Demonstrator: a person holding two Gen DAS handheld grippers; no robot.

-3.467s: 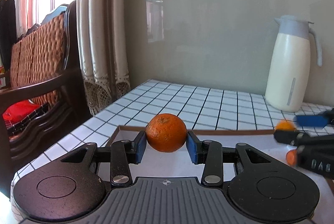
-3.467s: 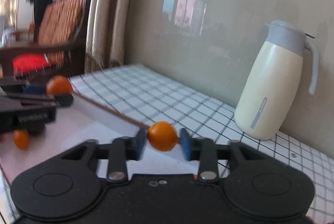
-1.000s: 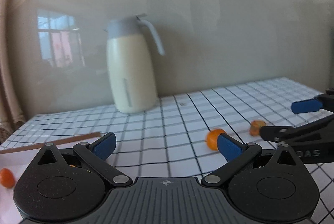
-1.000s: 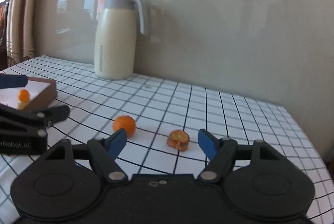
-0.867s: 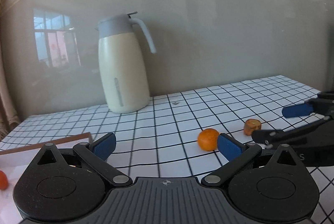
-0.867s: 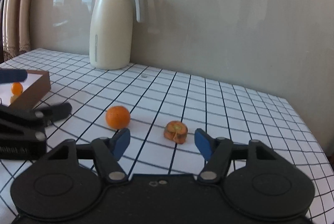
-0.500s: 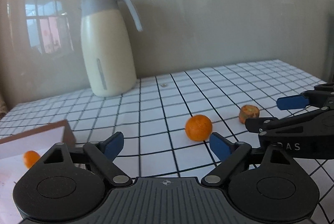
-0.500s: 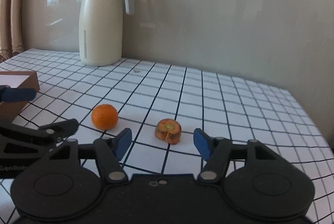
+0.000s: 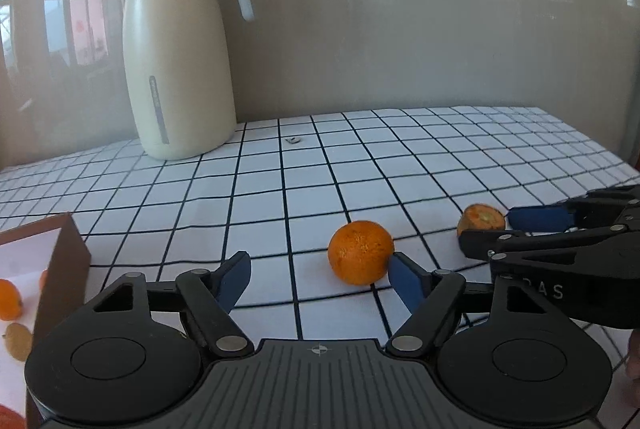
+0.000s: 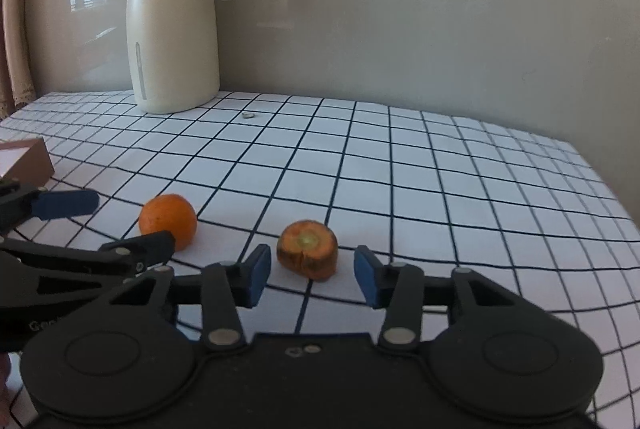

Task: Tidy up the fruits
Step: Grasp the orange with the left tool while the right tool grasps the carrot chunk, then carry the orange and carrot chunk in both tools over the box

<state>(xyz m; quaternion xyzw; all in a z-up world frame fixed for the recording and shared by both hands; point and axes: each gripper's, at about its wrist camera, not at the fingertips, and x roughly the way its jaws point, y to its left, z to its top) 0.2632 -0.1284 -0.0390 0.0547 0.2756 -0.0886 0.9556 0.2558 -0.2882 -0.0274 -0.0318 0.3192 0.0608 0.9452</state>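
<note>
A whole orange mandarin (image 9: 361, 252) lies on the checked tablecloth; it also shows in the right wrist view (image 10: 168, 220). My left gripper (image 9: 320, 281) is open and low, its right pad (image 9: 405, 281) close to or touching the mandarin. A cut orange fruit piece (image 10: 307, 249) lies just ahead of my open right gripper (image 10: 312, 279), between its blue pads; it also shows in the left wrist view (image 9: 481, 220). The brown box (image 9: 60, 261) at the left edge holds small orange fruits (image 9: 8, 299).
A cream thermos jug (image 9: 178, 69) with a grey lid stands at the back by the wall (image 9: 400, 29). A small speck (image 9: 294, 139) lies on the cloth near it. The table edge (image 10: 600, 181) runs at the far right.
Both grippers let go of their earlier fruits at the box and swung right. Over the last second both have moved closer to the mandarin and the cut piece, jaws open.
</note>
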